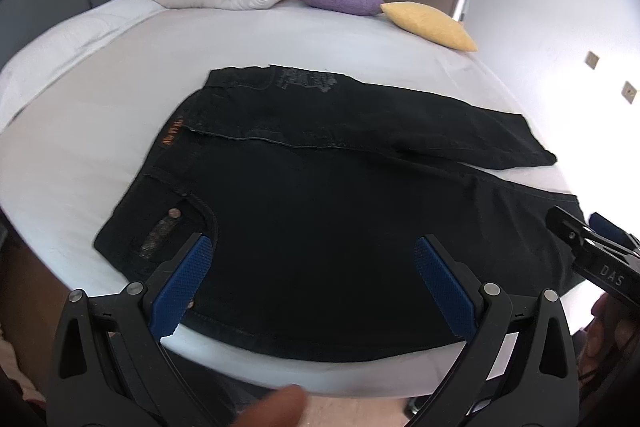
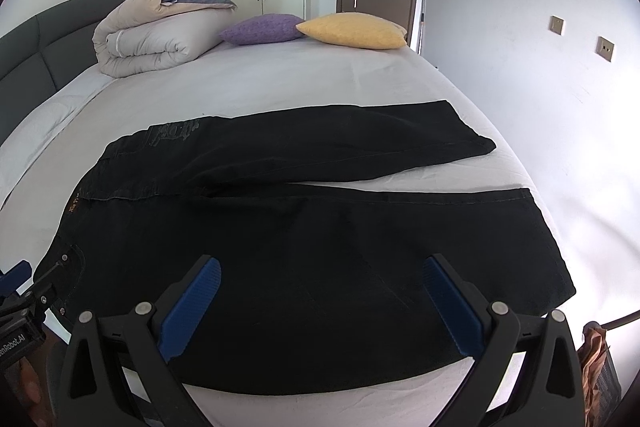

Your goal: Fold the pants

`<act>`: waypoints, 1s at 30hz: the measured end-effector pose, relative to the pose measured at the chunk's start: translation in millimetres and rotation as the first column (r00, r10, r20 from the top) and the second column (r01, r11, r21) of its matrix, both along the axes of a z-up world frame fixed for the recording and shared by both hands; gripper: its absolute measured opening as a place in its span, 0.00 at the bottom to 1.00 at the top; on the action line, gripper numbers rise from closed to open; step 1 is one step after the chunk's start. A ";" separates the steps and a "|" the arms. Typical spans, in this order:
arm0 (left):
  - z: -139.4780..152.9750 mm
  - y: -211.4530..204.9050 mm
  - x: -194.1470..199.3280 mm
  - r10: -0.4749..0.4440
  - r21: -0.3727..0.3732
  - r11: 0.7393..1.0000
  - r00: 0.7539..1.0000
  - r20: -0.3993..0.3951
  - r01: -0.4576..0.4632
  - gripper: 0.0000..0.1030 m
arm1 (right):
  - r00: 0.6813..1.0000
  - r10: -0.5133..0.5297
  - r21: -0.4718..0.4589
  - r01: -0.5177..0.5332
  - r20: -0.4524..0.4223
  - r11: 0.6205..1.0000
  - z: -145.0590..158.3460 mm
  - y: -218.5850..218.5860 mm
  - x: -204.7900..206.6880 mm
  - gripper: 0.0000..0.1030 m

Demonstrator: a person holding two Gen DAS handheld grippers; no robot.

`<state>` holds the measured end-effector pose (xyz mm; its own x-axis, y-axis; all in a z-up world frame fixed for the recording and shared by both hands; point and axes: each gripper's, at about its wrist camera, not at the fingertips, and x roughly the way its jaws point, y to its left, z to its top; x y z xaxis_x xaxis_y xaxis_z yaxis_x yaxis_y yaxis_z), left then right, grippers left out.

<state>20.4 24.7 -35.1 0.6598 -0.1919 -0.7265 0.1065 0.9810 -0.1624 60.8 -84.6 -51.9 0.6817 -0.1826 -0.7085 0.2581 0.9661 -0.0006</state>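
Pants (image 1: 320,195), black denim, lie spread flat on the white sheet of the bed (image 1: 280,39), waistband toward the person's left and the two legs running to the right, parted in a narrow V with a wedge of sheet between the hems. No fold appears to have been made, so the step in hand is judged to be the first: bringing one leg over the other. The left gripper (image 1: 314,259) hovers over the near hip, beside the front pocket, its blue-padded fingers (image 1: 188,279) spread wide with nothing between them. The right gripper (image 2: 322,275) hovers over the near leg, roughly mid-length, its fingers likewise spread and empty; whether either pad touches the cloth cannot be told. The next move probably calls for both grippers to descend to the near edge, pinch the waistband corner and the leg seam, and lift together so the near leg carries over evenly. A folded duvet (image 2: 156,31), a purple pillow (image 2: 262,29) and a yellow pillow (image 2: 354,31) sit well apart at the far end.
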 end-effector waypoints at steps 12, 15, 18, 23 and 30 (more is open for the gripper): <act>-28.5 27.8 87.5 -0.160 -0.038 0.986 0.987 -0.027 0.159 1.00 | 0.960 0.279 0.030 -0.279 0.002 0.960 -4.8 11.7 64.2 1.00; -19.4 37.3 139.4 -0.191 0.037 0.981 0.981 0.016 0.190 1.00 | 0.926 0.378 0.021 -0.378 0.000 0.926 -6.2 3.9 93.3 1.00; -8.3 43.2 220.7 -0.287 0.151 0.949 0.956 0.058 0.276 1.00 | 0.894 0.448 0.005 -0.448 0.007 0.894 -5.3 -4.4 116.9 1.00; -12.6 42.5 339.4 -0.428 0.267 0.870 0.904 -0.007 0.414 1.00 | 0.837 0.548 0.022 -0.548 -0.005 0.836 -7.9 -25.1 152.6 0.92; -66.8 30.1 428.5 -0.558 0.227 0.756 0.786 -0.265 0.614 0.96 | 0.741 0.669 0.015 -0.669 -0.065 0.743 -28.4 -35.9 184.6 0.73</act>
<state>448.9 54.8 -101.9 0.3470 -0.2659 -0.8994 0.6736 0.7379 0.0418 245.4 -120.5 -80.3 0.5859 0.2971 -0.7539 -0.4553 0.8903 -0.0030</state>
